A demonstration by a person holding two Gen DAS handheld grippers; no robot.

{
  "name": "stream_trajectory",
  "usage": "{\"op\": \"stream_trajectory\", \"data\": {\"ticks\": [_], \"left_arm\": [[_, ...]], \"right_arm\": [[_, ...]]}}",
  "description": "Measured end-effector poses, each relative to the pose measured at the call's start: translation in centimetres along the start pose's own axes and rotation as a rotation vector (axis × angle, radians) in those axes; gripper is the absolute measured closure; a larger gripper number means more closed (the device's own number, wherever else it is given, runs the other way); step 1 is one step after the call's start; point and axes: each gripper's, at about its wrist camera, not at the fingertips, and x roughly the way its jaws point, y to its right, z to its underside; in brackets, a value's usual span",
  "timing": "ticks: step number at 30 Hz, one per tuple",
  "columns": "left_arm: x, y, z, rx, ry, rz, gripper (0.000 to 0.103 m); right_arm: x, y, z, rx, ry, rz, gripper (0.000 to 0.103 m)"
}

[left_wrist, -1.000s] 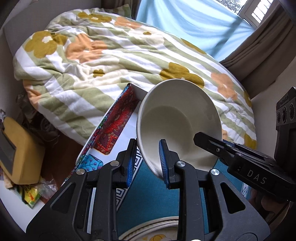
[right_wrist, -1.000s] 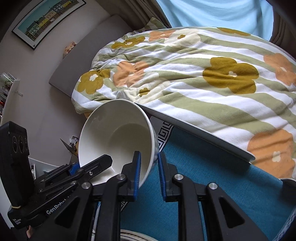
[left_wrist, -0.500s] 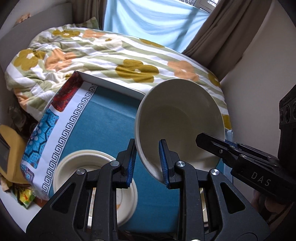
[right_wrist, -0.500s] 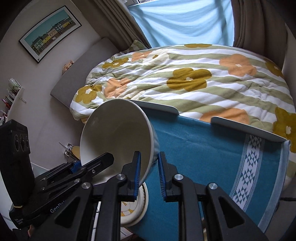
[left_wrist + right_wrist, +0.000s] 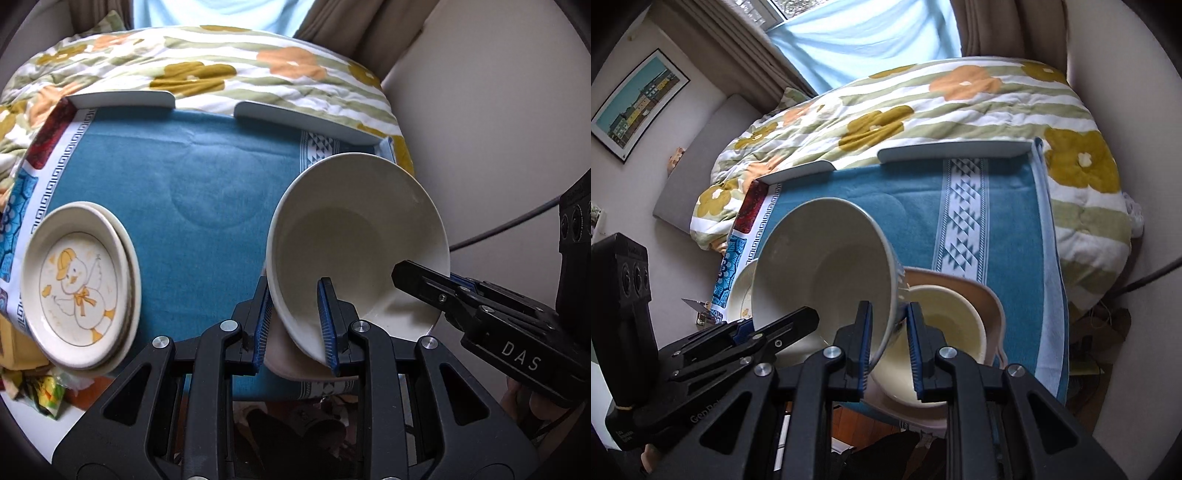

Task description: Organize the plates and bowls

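A: Well, how do the jaws stand?

B: The left gripper point(image 5: 295, 317) pinches the near rim of the white bowl point(image 5: 354, 243), one blue pad inside, one outside. The right gripper point(image 5: 888, 343) is clamped on the same bowl's point(image 5: 820, 269) rim further round, one pad inside the wall and one outside.

A: How does the bowl look?

B: Plain, glossy, cream-white, deep, empty. It is tilted steeply, its mouth facing both cameras, and held off the cloth.

A: What is under and around it?

B: Just beyond the right pads, a smaller pale yellow bowl point(image 5: 945, 325) sits on a tan plate point(image 5: 982, 299) at the table's near edge, toward the right corner. The white bowl's wall hangs just beside that yellow bowl; whether they touch I cannot tell.

A: And further out?

B: A stack of plates point(image 5: 79, 280) with a duck picture on top lies at the near left corner of the blue cloth point(image 5: 184, 177). Past the table's far edge is a flowered duvet point(image 5: 229, 62).
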Motion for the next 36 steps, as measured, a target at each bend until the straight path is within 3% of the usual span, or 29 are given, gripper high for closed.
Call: {"op": "stream_trajectory", "data": {"ticks": [6, 15, 36], "left_arm": [[3.1, 1.8, 1.4, 0.063, -0.085, -0.006, 0.081], [6.3, 2.7, 1.8, 0.146, -0.160, -0.062, 0.081], [7.9, 5.3, 1.9, 0.343, -0.164, -0.264, 0.081]], "right_arm": [[1.0, 3.1, 2.3, 0.087, -0.033, 0.020, 0.086], [2.9, 4.5, 3.9, 0.096, -0.057, 0.082, 0.086], [4.0, 4.5, 4.3, 0.067, -0.093, 0.131, 0.086]]}}
